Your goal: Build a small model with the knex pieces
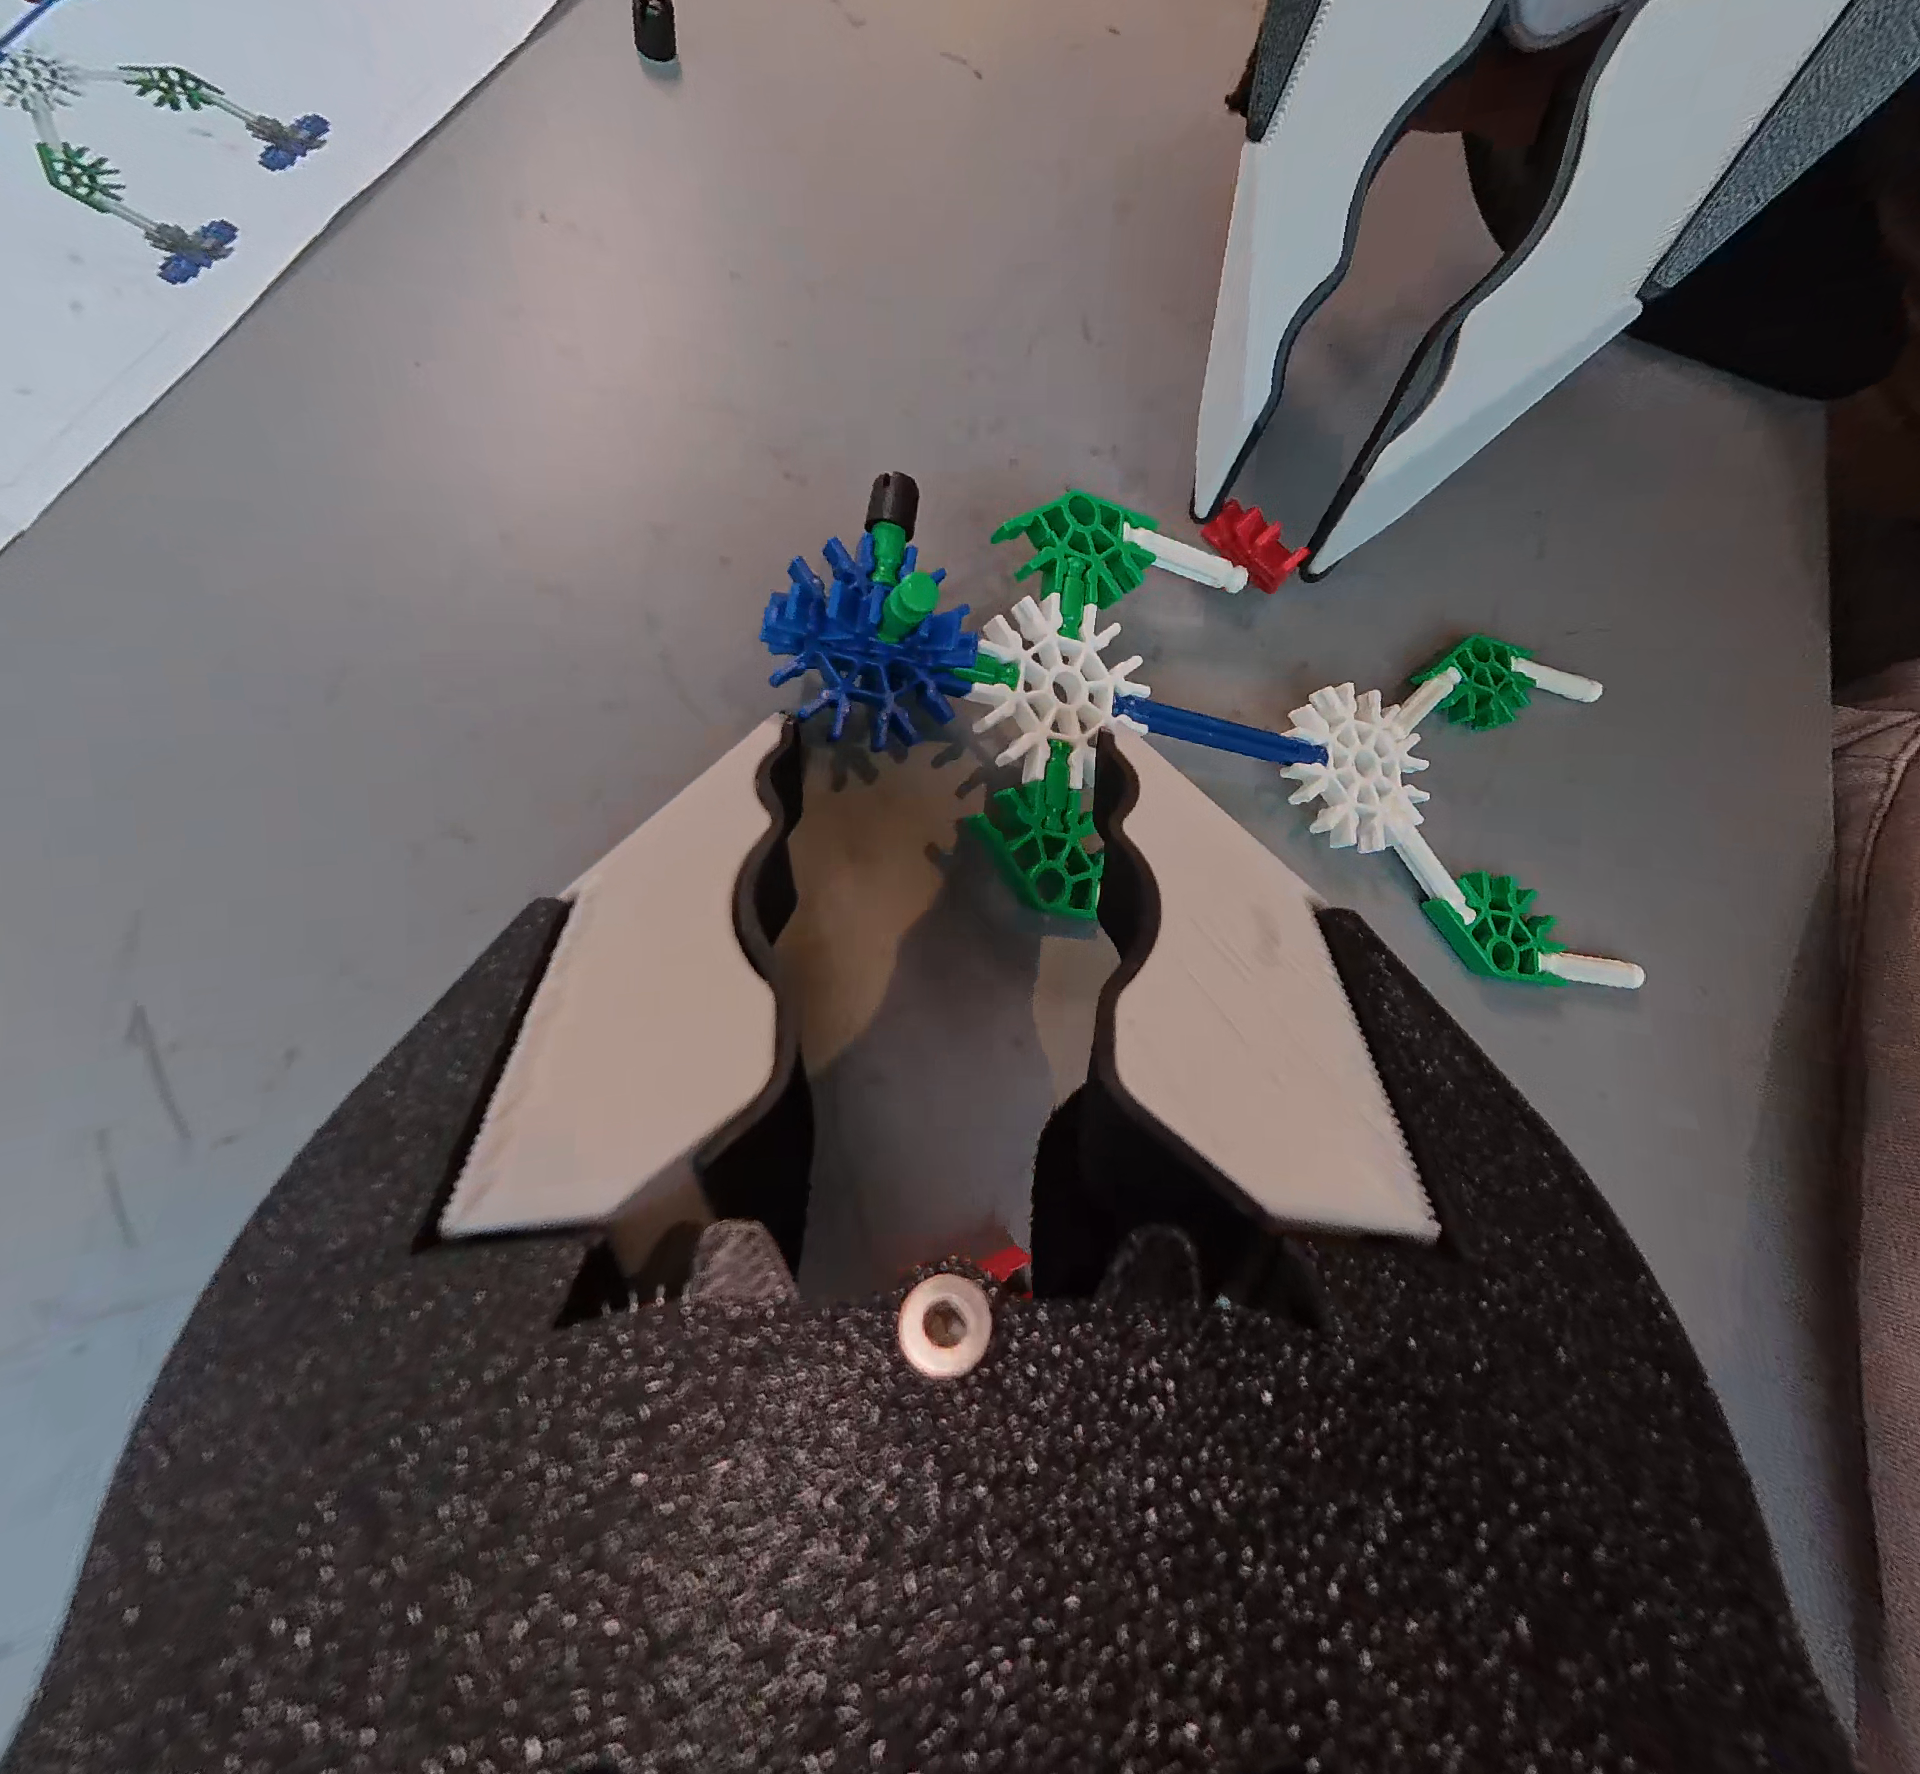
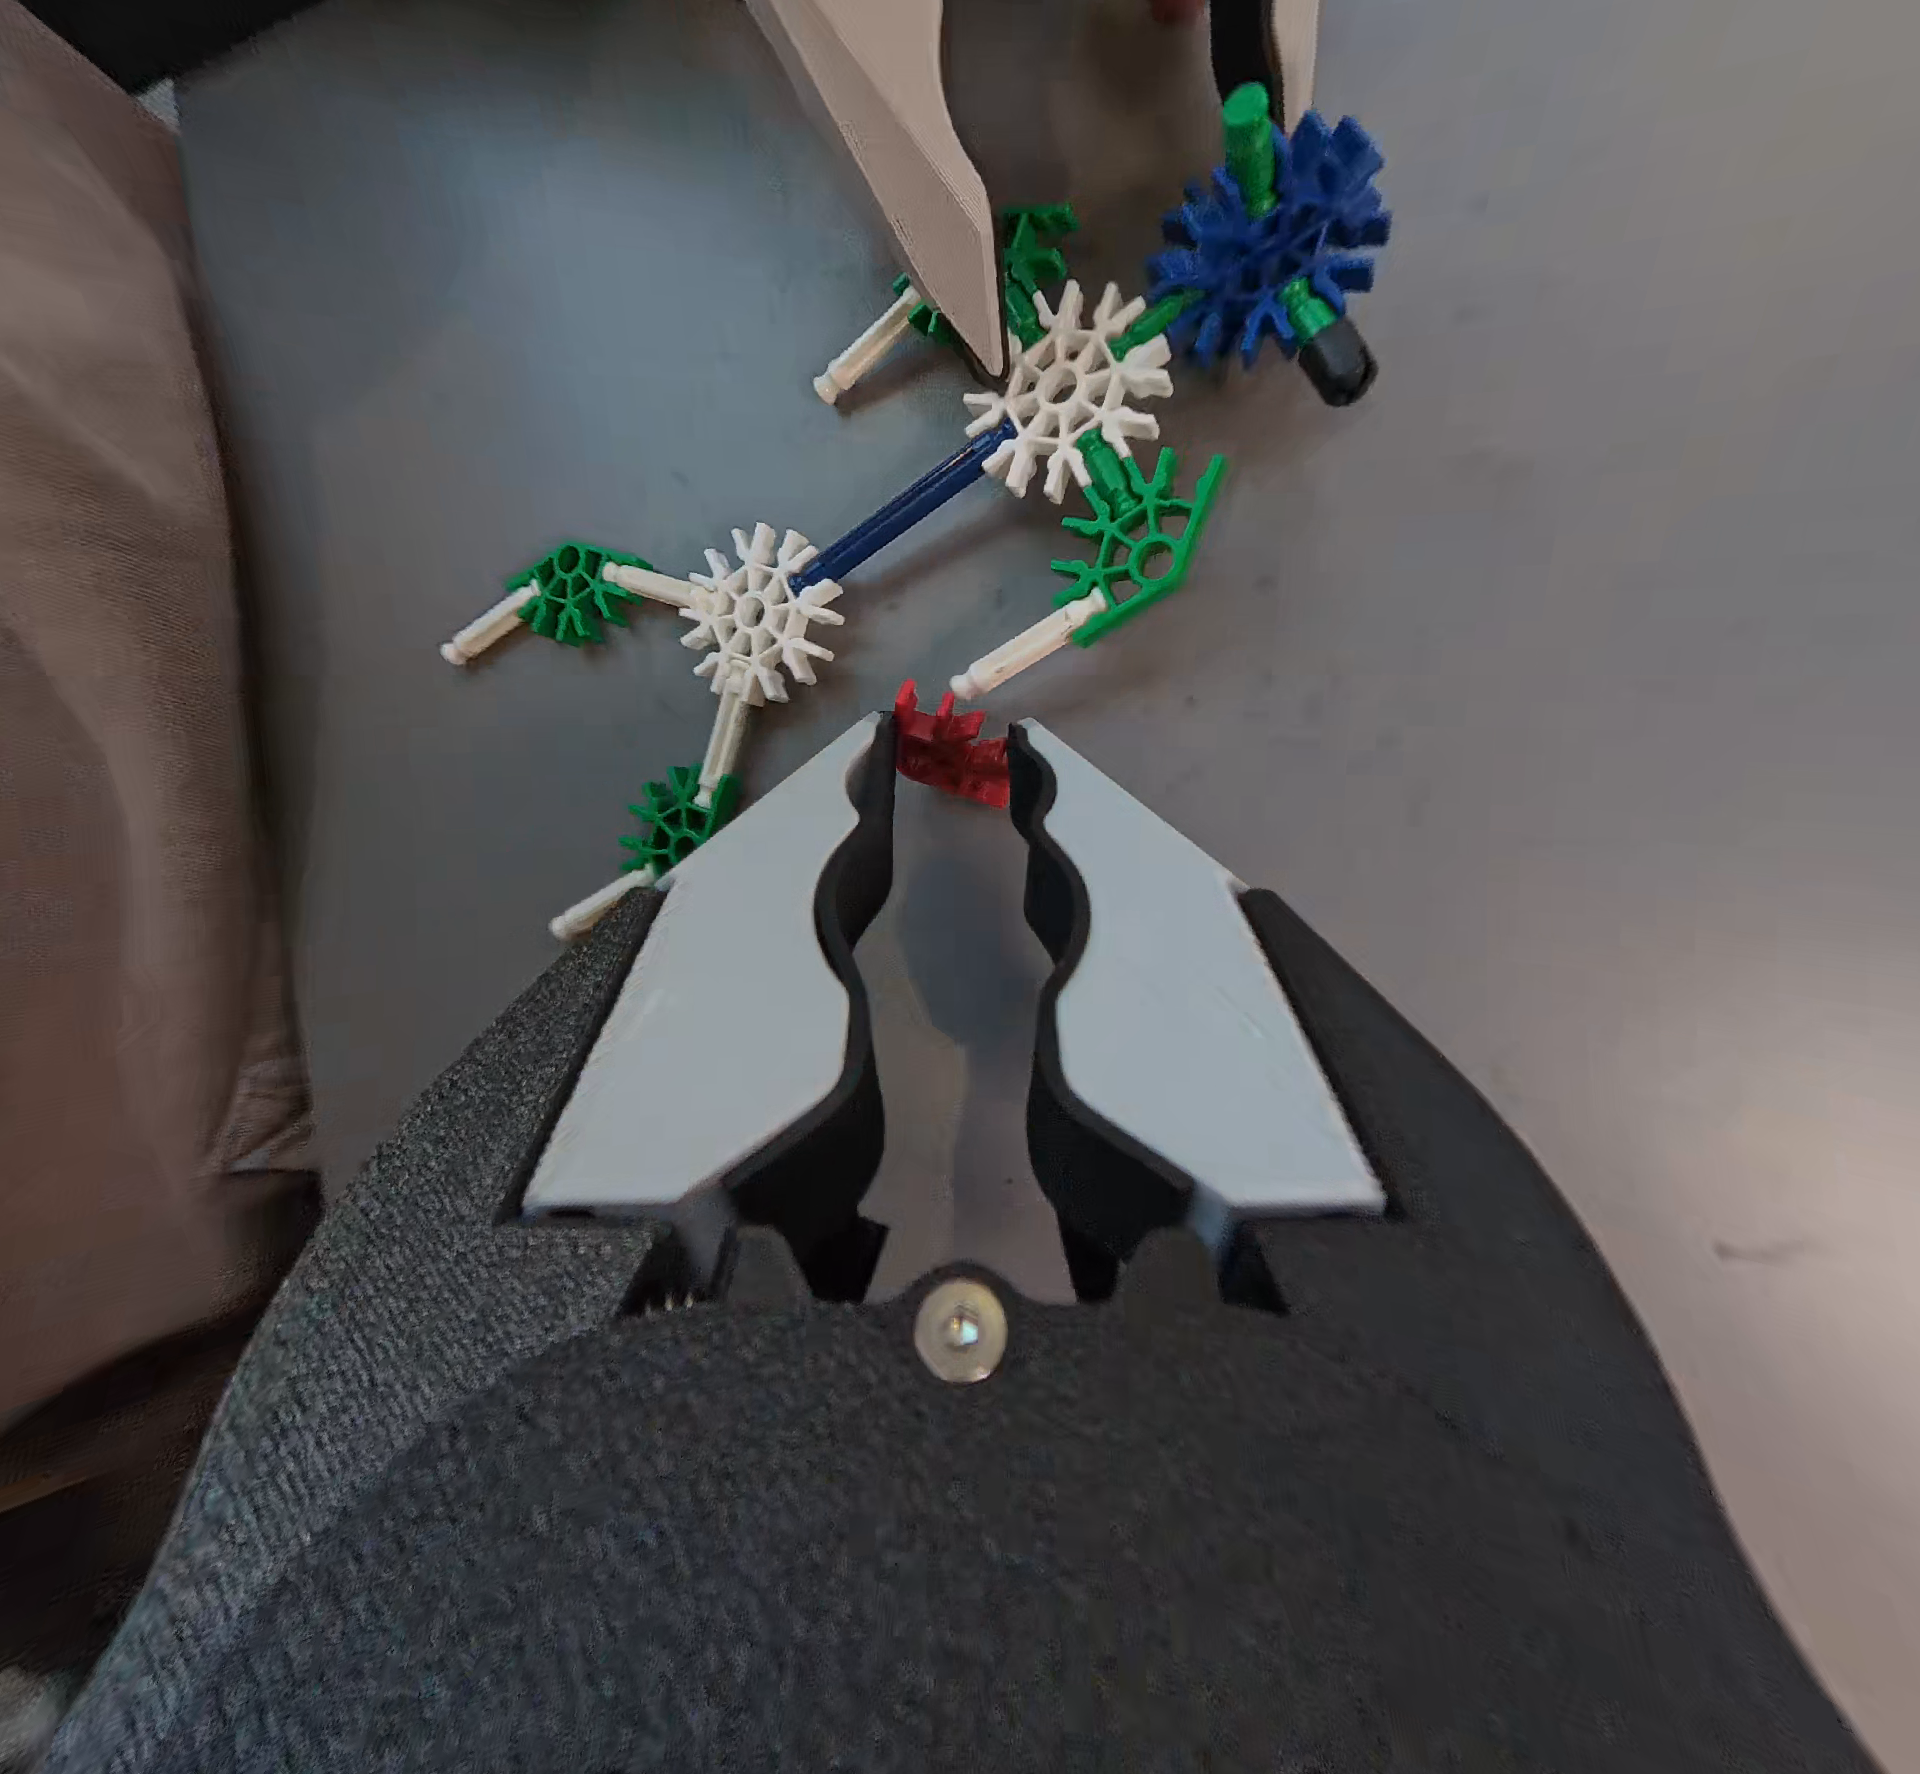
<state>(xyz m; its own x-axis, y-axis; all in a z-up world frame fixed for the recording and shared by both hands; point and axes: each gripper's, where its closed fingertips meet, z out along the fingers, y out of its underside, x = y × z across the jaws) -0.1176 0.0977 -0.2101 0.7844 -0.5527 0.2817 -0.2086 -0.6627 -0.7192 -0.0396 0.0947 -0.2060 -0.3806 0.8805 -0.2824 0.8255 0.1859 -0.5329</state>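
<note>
Left wrist: black cap (image 1: 654, 20) nr instruction sheet (image 1: 208, 62)

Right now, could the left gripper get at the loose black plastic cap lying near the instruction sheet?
Probably yes. The left gripper is open, and the loose black plastic cap lies alone on bare grey table; only the blue snowflake connector sits near its jaws.

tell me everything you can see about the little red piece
The red connector is a small, flat, glossy plastic piece with toothed slots along one edge. It sits between the fingertips of the right gripper, whose fingers close on its two sides, low over the grey table. Its slotted edge faces the free end of a white rod, close to it but not joined.
</note>
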